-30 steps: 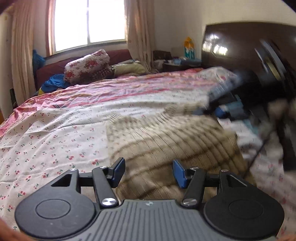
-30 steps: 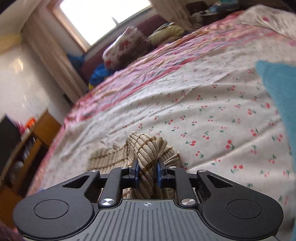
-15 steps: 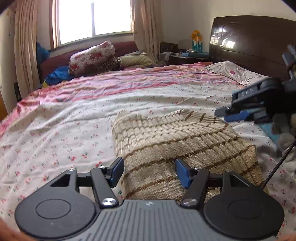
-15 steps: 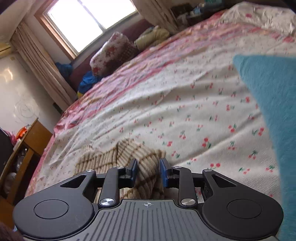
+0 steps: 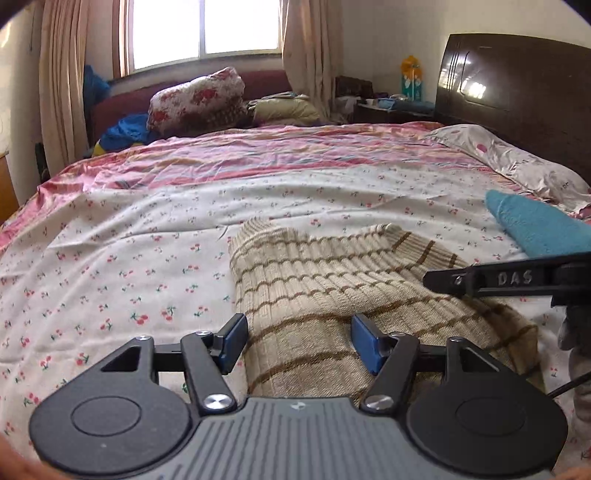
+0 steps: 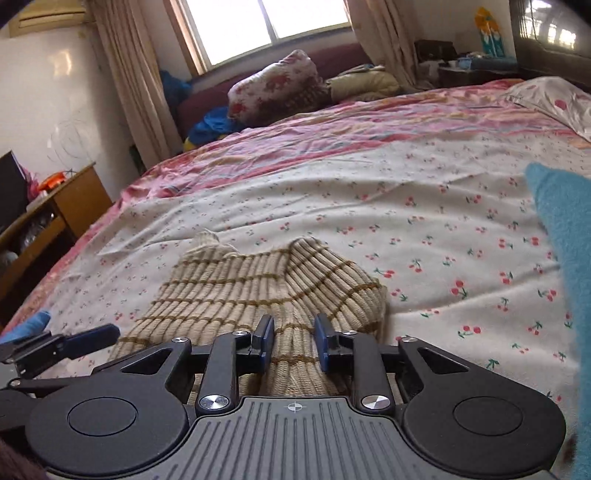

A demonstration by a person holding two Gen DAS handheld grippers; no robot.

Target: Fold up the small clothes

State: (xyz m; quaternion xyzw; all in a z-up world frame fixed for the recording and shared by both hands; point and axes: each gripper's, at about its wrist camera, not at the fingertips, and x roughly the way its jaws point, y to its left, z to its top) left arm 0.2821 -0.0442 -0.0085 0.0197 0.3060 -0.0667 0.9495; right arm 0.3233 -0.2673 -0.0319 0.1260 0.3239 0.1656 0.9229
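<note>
left wrist view: left gripper (image 5: 299, 341) opening wide, unclamped over striped knit garment (image 5: 332, 280). right gripper (image 6: 293, 343) closing astride a ridge, seemingly not pinching; risk: 1 bunched, crooked fold.

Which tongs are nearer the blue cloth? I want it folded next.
Right. The right tongs sit over the striped knit beside the blue cloth; the left tongs are farther off.

Bright daylight through a wide curtained window (image 5: 205, 31) at the far wall. Beneath it, a dark maroon sofa (image 5: 266, 83). Right, a glossy dark wooden headboard (image 5: 517, 92). Left, an orange-brown wooden desk (image 6: 70, 199).
</note>
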